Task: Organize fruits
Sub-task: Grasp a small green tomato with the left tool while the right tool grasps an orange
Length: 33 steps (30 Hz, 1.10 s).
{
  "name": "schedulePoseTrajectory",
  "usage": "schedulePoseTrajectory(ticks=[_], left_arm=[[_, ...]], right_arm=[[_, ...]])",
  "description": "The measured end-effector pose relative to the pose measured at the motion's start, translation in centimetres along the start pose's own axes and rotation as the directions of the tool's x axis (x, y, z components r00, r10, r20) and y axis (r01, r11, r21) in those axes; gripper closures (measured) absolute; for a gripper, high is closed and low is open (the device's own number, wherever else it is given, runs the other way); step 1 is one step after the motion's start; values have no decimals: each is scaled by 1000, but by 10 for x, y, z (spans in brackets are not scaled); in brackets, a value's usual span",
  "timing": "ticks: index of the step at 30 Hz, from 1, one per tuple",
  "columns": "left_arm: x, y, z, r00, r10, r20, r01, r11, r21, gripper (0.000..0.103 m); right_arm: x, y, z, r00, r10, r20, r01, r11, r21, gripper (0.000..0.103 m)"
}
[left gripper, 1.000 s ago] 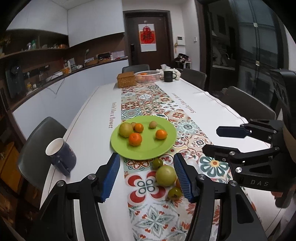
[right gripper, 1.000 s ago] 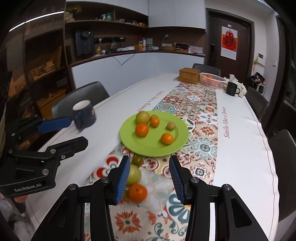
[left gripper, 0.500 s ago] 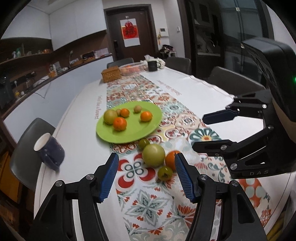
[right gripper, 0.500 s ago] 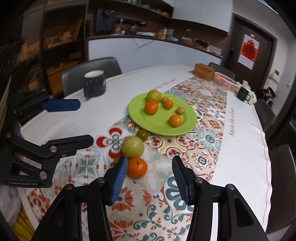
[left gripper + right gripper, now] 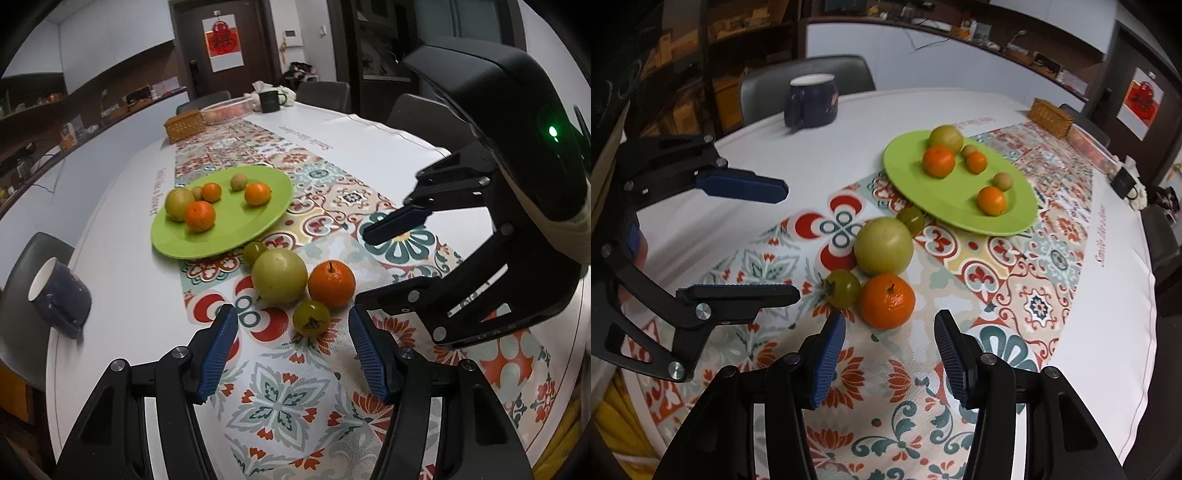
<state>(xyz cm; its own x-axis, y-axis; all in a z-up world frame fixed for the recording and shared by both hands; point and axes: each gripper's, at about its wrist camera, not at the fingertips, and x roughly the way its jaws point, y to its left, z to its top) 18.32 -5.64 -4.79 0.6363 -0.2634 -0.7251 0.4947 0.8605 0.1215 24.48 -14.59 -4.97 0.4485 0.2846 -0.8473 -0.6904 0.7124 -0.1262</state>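
A long dining table [image 5: 388, 147] under a white cloth with a patterned tile runner, dark chairs around it, a navy mug [image 5: 61, 295] off to the side. Both claws have swung in low over the last second: the loose cluster of fruit that sat small and distant now fills the foreground of both views. The left gripper [image 5: 291, 365] hangs with its blue pads spread wide, lined up just short of the small green fruit [image 5: 311, 317]. The right gripper [image 5: 890, 358] is equally wide apart, aimed at the round orange tangerine [image 5: 887, 301] — nothing is held by either.

Four fruits lie off the plate, touching one another: the big pale-green apple-like fruit [image 5: 279, 276], the tangerine beside it, the small green one in front, and another small green fruit [image 5: 255, 252] against the rim of the lime-green plate [image 5: 207, 243], which already carries six pieces. The approach looks finished, so closing on a fruit each should come next — though the tight packing may nudge neighbours.
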Motion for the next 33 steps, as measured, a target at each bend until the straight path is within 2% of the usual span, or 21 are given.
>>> schedulePoseTrajectory(ticks=[6, 12, 18, 28, 31, 33], left_arm=[[17, 1, -1, 998, -57, -41, 58, 998, 22, 41], [35, 4, 0, 994, -79, -73, 82, 996, 42, 42], [50, 7, -1, 991, -90, -95, 93, 995, 26, 48], [63, 8, -1, 988, -105, -115, 105, 994, -4, 59], [63, 7, 0, 988, -108, -109, 107, 994, -14, 62], [64, 6, 1, 988, -110, -110, 109, 994, -16, 64]], right_arm=[[11, 3, 4, 999, 29, -35, -31, 998, -58, 52], [23, 0, 8, 998, 32, -52, -37, 996, -84, 52], [34, -5, 11, 997, 44, -66, -50, 995, -89, 52], [46, -17, 8, 994, 93, -62, -93, 996, 4, 52], [46, -22, 5, 991, 125, -47, -122, 991, 54, 61], [44, -24, 1, 994, 101, -31, -98, 991, 86, 61]])
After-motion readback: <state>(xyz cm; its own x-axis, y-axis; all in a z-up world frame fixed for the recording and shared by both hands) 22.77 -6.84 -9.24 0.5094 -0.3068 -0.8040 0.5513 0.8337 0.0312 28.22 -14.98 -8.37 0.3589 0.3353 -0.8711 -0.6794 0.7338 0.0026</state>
